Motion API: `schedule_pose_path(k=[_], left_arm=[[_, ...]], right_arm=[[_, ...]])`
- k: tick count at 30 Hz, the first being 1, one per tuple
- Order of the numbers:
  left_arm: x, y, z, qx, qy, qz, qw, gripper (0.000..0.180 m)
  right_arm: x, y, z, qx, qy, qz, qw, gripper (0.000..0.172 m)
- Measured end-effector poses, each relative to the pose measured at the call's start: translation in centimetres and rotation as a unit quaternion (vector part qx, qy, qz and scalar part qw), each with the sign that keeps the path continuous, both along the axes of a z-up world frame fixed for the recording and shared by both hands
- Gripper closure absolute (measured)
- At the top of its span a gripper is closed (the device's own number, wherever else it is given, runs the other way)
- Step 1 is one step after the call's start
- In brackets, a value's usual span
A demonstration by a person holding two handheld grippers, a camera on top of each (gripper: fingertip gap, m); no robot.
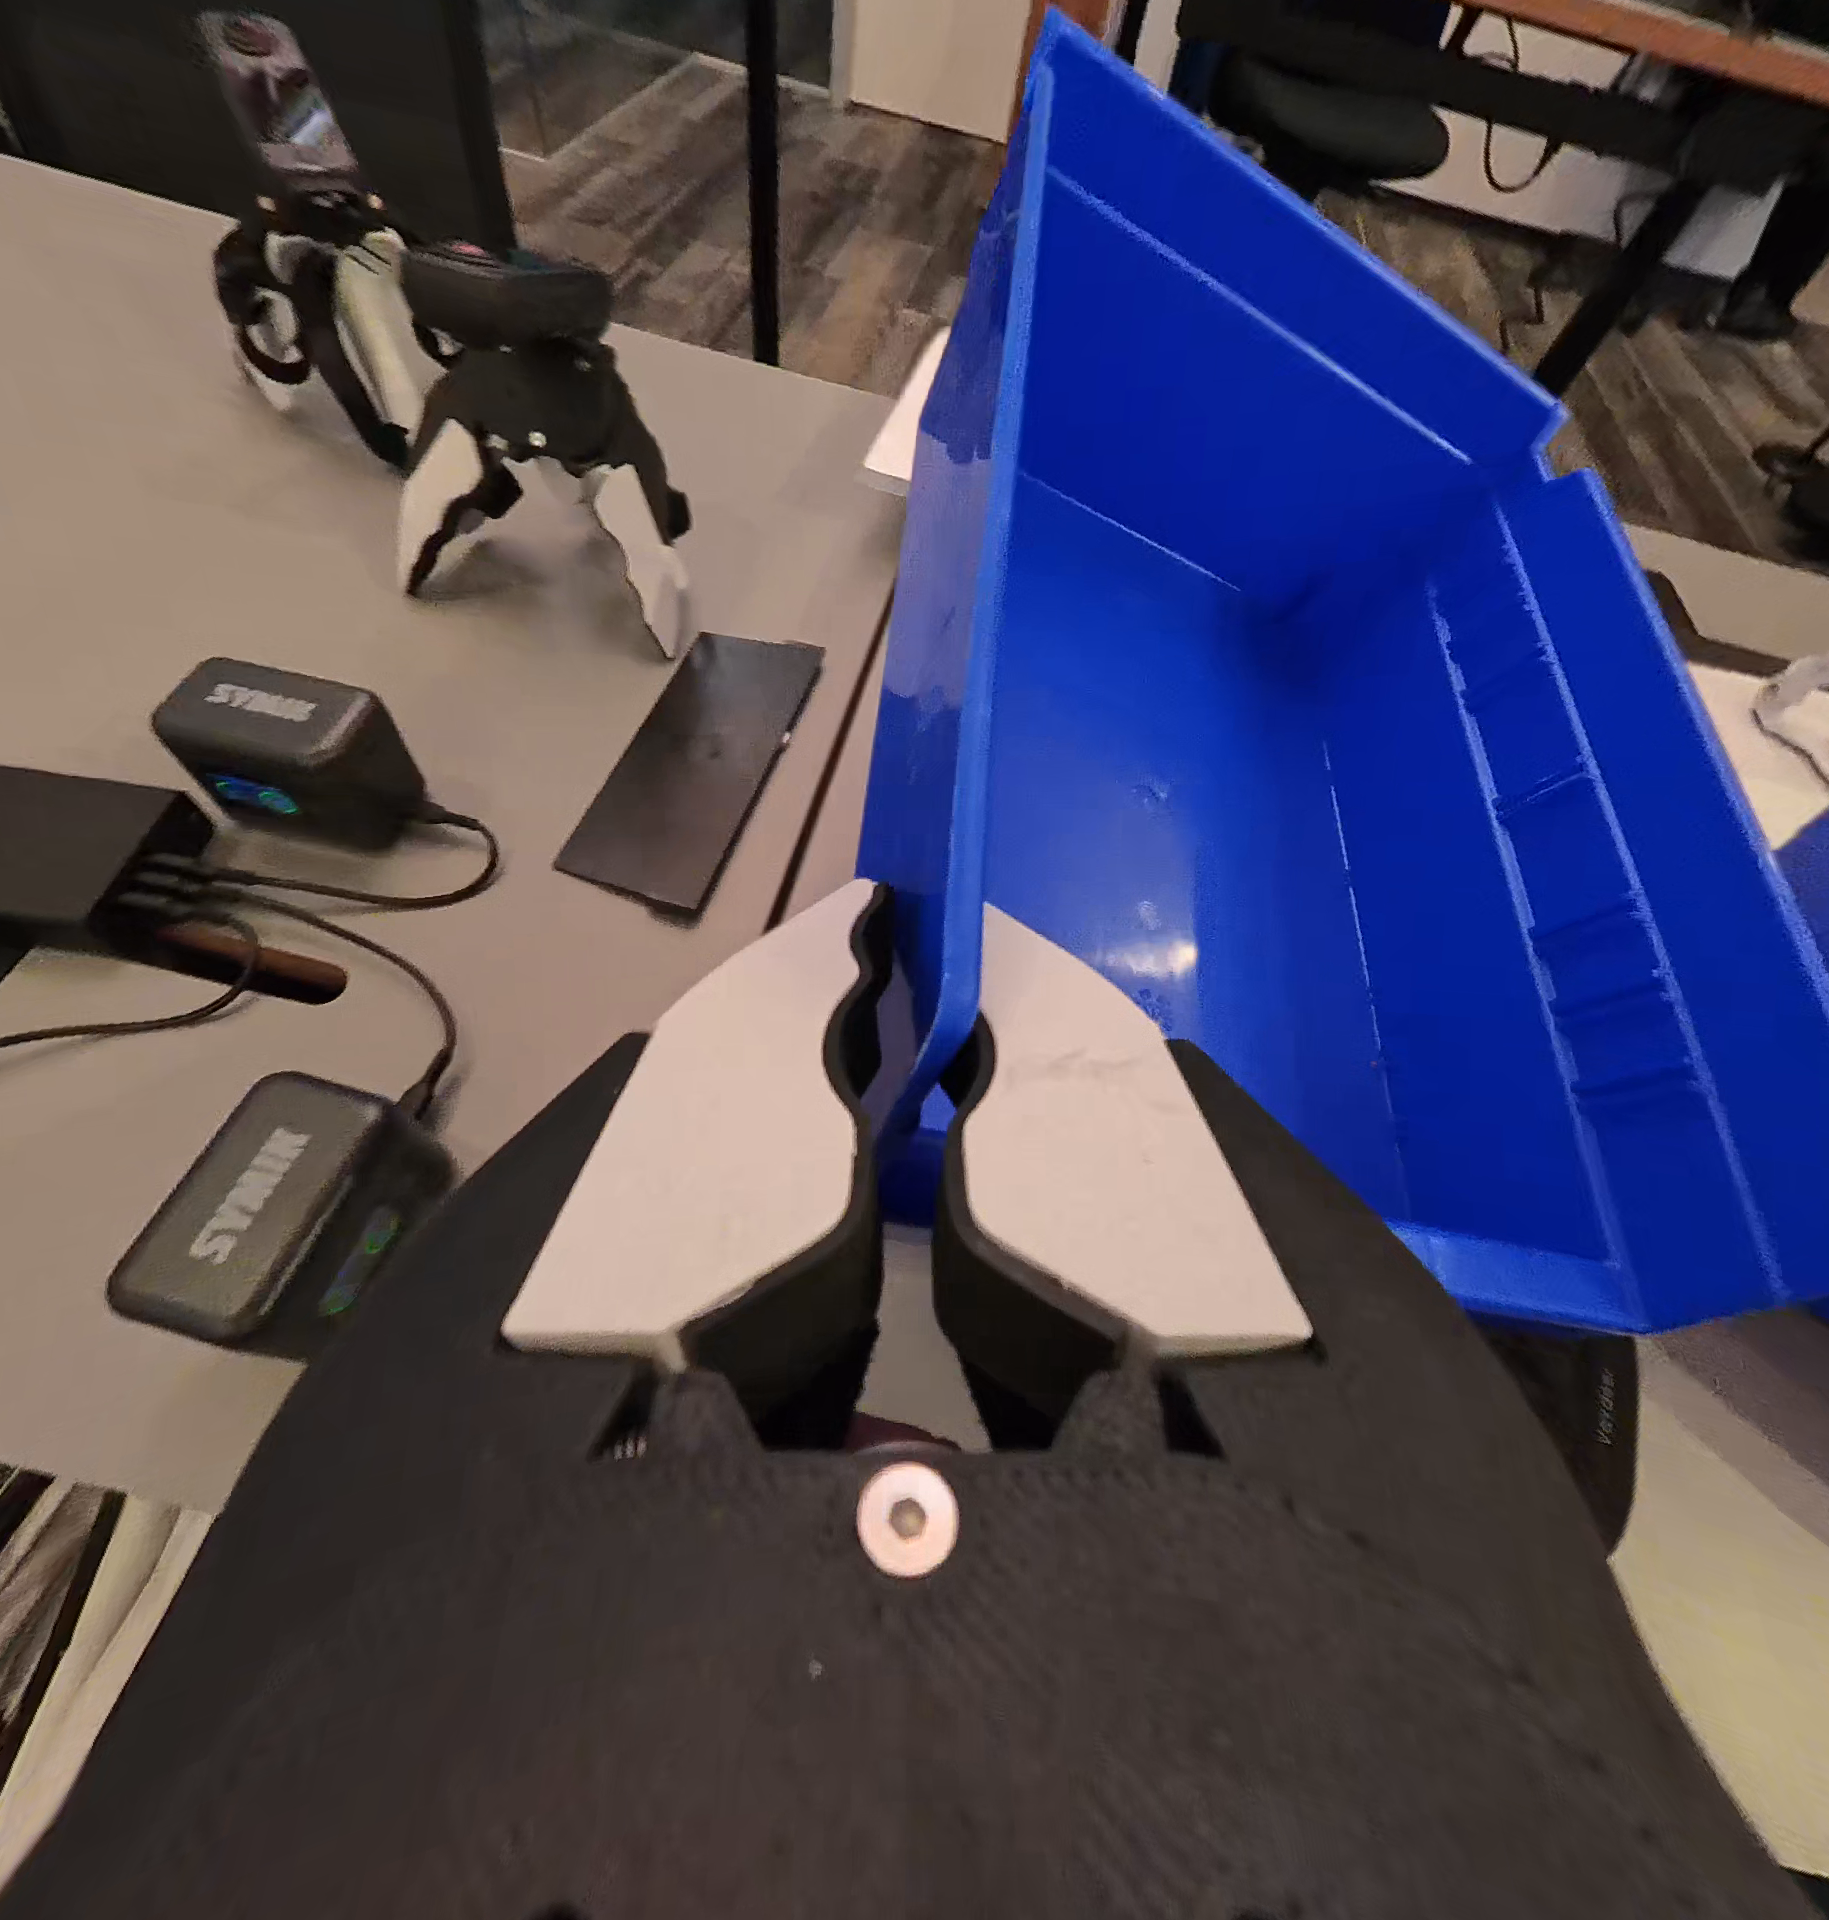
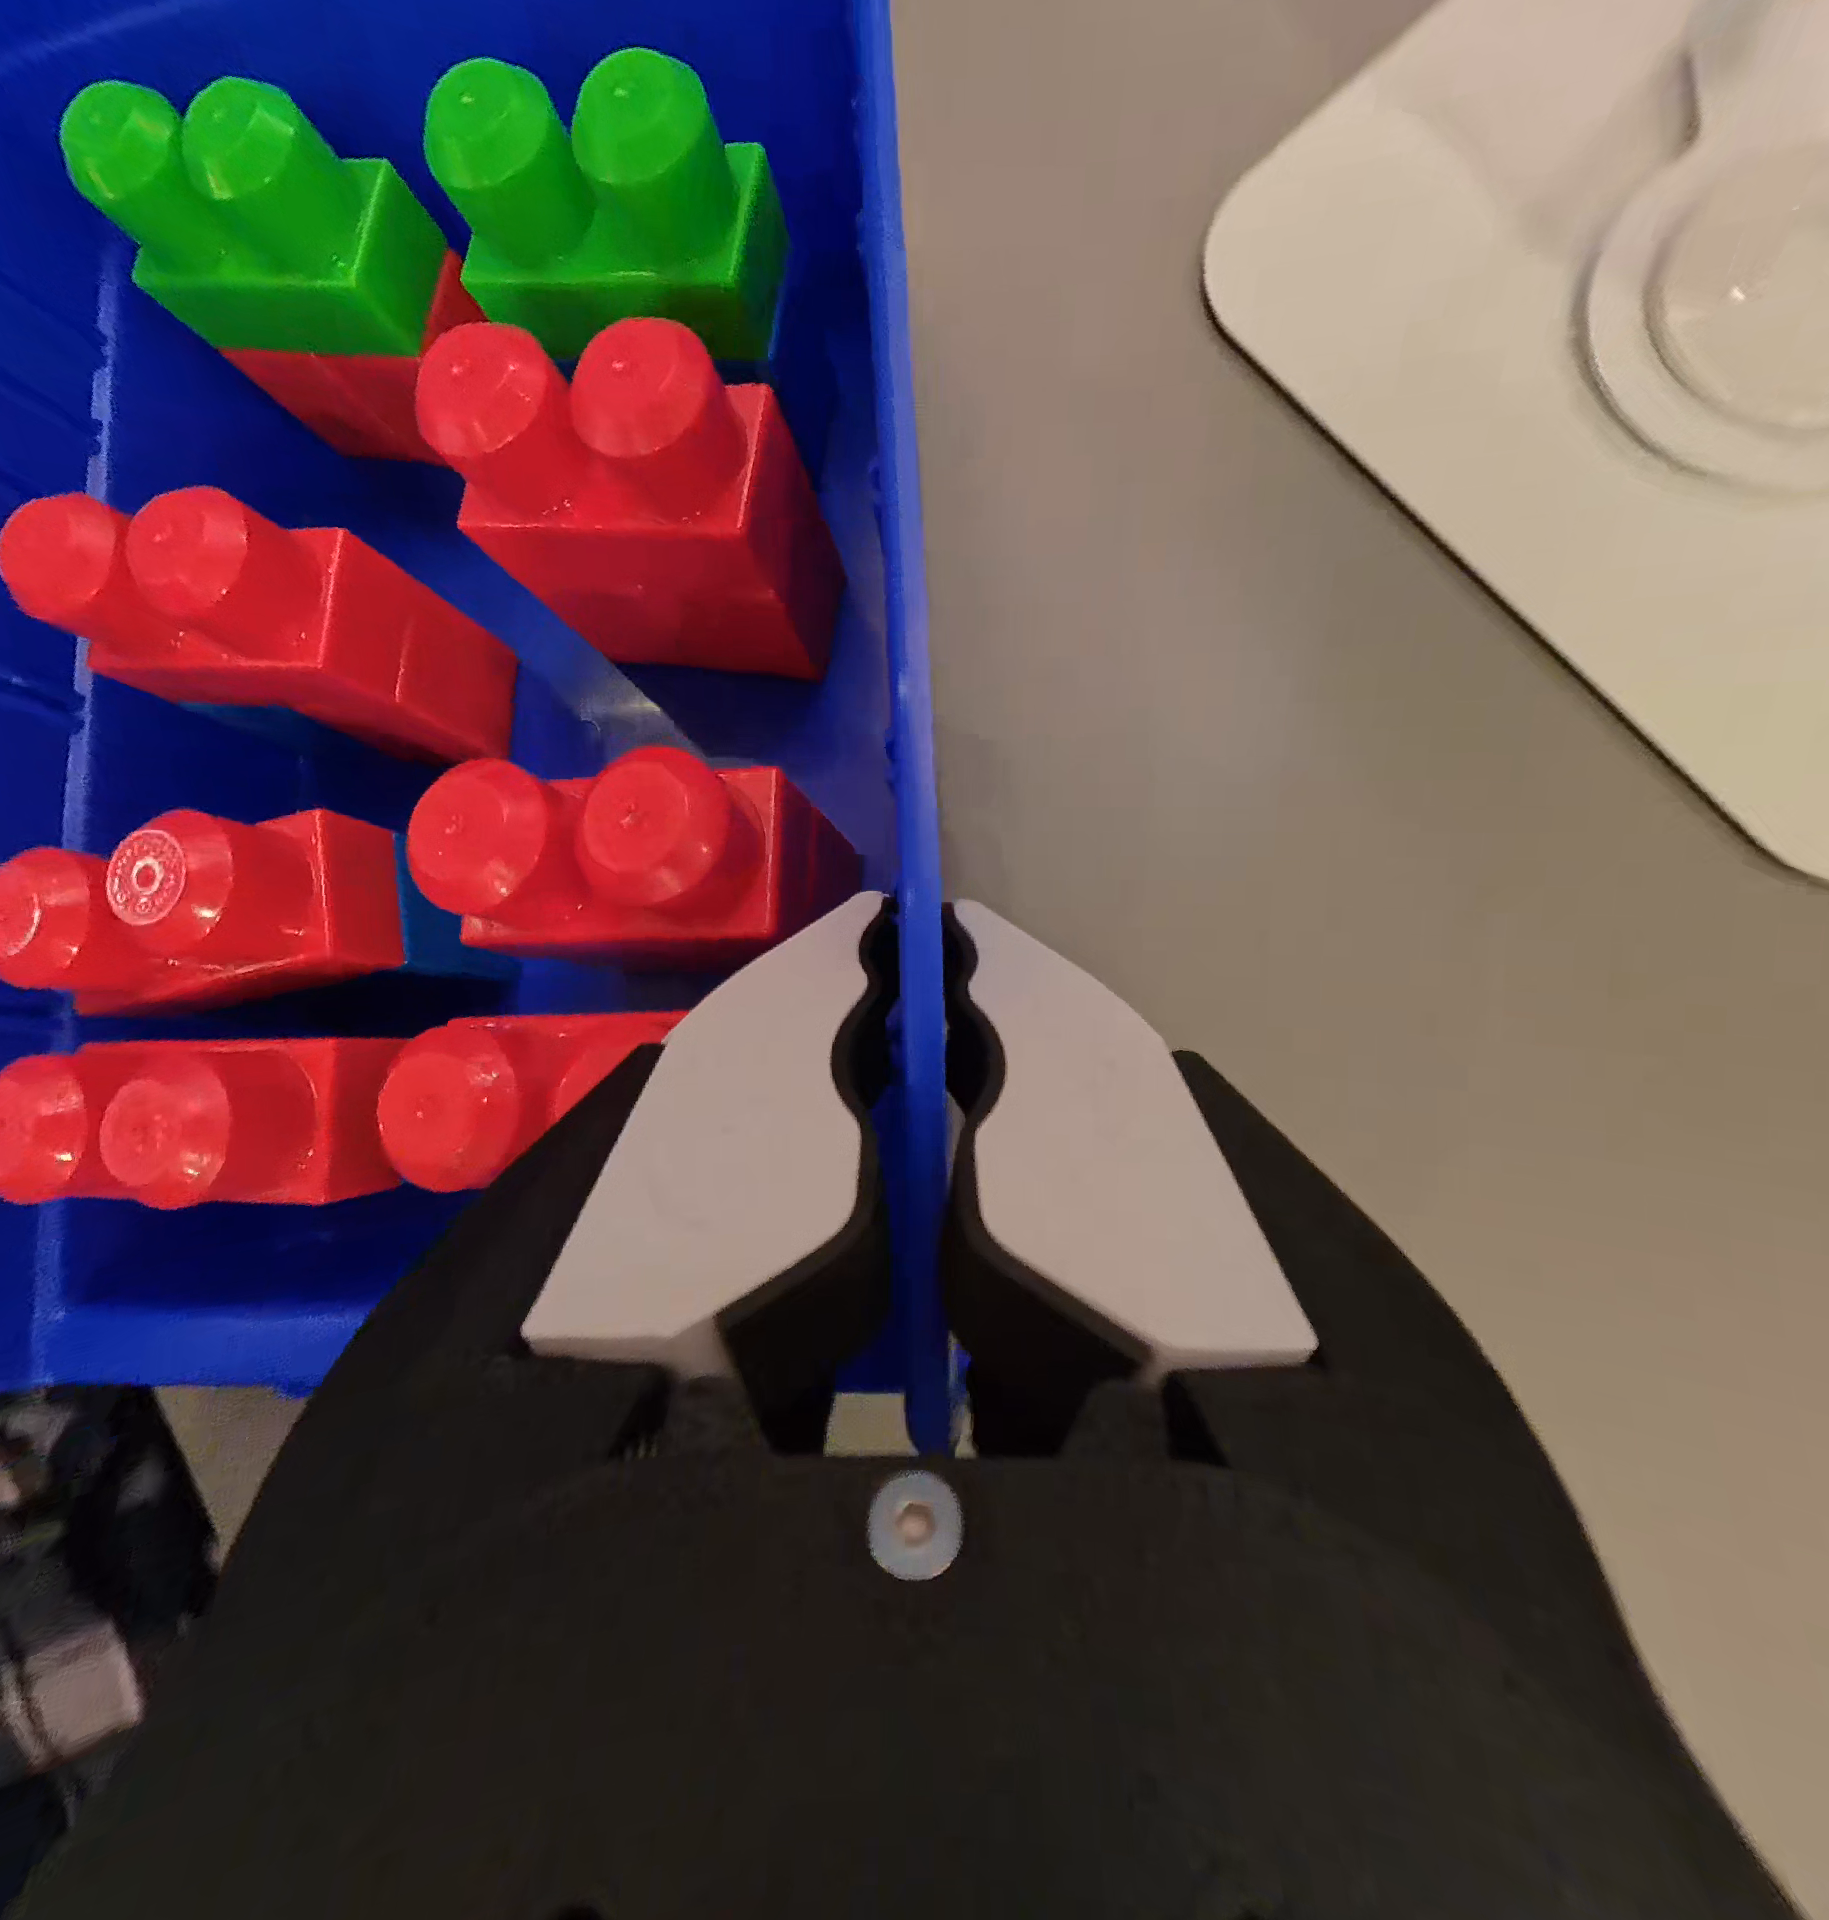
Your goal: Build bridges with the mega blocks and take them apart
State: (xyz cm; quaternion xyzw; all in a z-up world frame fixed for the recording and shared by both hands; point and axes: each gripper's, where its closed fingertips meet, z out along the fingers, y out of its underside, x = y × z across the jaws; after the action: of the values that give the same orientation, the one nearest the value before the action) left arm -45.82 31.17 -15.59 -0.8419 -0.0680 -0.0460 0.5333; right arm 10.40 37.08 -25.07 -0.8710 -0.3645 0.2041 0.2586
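In the left wrist view my left gripper (image 1: 931, 914) is shut on the left wall of an empty blue bin (image 1: 1253, 727), one pad on each side of the rim. The bin looks tilted. In the right wrist view my right gripper (image 2: 918, 909) is shut on the right wall of a second blue bin (image 2: 905, 623). This bin holds several red mega blocks (image 2: 629, 499) and two green ones (image 2: 619, 208) at its far end, all with their studs towards the camera.
On the grey table left of the empty bin lie a spare gripper (image 1: 536, 457), two black charger boxes (image 1: 286, 748) with cables and a flat black plate (image 1: 697, 774). A white tray with a clear dome (image 2: 1616, 416) lies right of the block bin. The grippers' ends are close to 60 centimetres from one another.
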Motion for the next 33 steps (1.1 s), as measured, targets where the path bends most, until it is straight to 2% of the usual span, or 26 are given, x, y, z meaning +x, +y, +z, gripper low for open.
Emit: schedule_pose_path(k=[6, 7, 8, 11, 13, 16, 18, 21, 23, 25, 29, 33], left_arm=[[-1.2, -0.6, 0.9, 0.012, 0.014, 0.008, 1.000, 0.175], [-1.0, -0.4, 0.8, 0.012, 0.013, 0.005, 1.000, 0.175], [-0.8, -0.3, 0.7, 0.012, 0.010, 0.001, 1.000, 0.175], [-0.3, 0.1, 0.7, 0.016, 0.003, -0.009, 1.000, 0.175], [-0.3, 0.2, 0.9, 0.021, 0.003, -0.012, 1.000, 0.175], [-0.5, 0.3, 1.3, 0.027, 0.001, -0.007, 1.000, 0.175], [-0.5, 0.3, 1.6, 0.032, 0.001, -0.004, 0.999, 0.175], [-0.5, 0.1, 2.1, 0.037, 0.001, -0.002, 0.999, 0.175], [-0.4, -0.2, 2.6, 0.041, 0.004, 0.001, 0.999, 0.175], [-0.4, -0.6, 3.2, 0.046, 0.009, 0.003, 0.999, 0.175], [-0.9, -1.3, 4.2, 0.058, 0.012, 0.013, 0.998, 0.175], [-1.4, -1.7, 4.9, 0.071, 0.008, 0.022, 0.997, 0.175]], right_arm=[[-5.0, 2.7, -0.9, 0.024, 0.018, 0.006, 1.000, 0.165], [-5.4, 2.9, -0.7, 0.030, 0.019, 0.010, 0.999, 0.154], [-5.3, 3.2, -0.2, 0.037, 0.022, 0.007, 0.999, 0.136], [-4.1, 3.1, 3.0, 0.115, 0.017, 0.033, 0.993, 0.127], [-4.1, 0.7, 5.2, 0.182, -0.006, 0.123, 0.975, 0.123], [-5.9, -6.7, 5.8, 0.230, -0.033, 0.326, 0.916, 0.133], [-6.4, -10.1, 4.0, 0.239, -0.090, 0.414, 0.874, 0.131], [-6.2, -10.6, 0.2, 0.258, -0.196, 0.476, 0.817, 0.126], [-6.4, -10.6, -1.7, 0.255, -0.225, 0.506, 0.793, 0.128], [-7.1, -10.5, -3.0, 0.261, -0.236, 0.525, 0.775, 0.139], [-8.9, -10.0, -3.4, 0.261, -0.229, 0.528, 0.775, 0.140], [-12.1, -7.8, -3.4, 0.258, -0.225, 0.506, 0.791, 0.141]])
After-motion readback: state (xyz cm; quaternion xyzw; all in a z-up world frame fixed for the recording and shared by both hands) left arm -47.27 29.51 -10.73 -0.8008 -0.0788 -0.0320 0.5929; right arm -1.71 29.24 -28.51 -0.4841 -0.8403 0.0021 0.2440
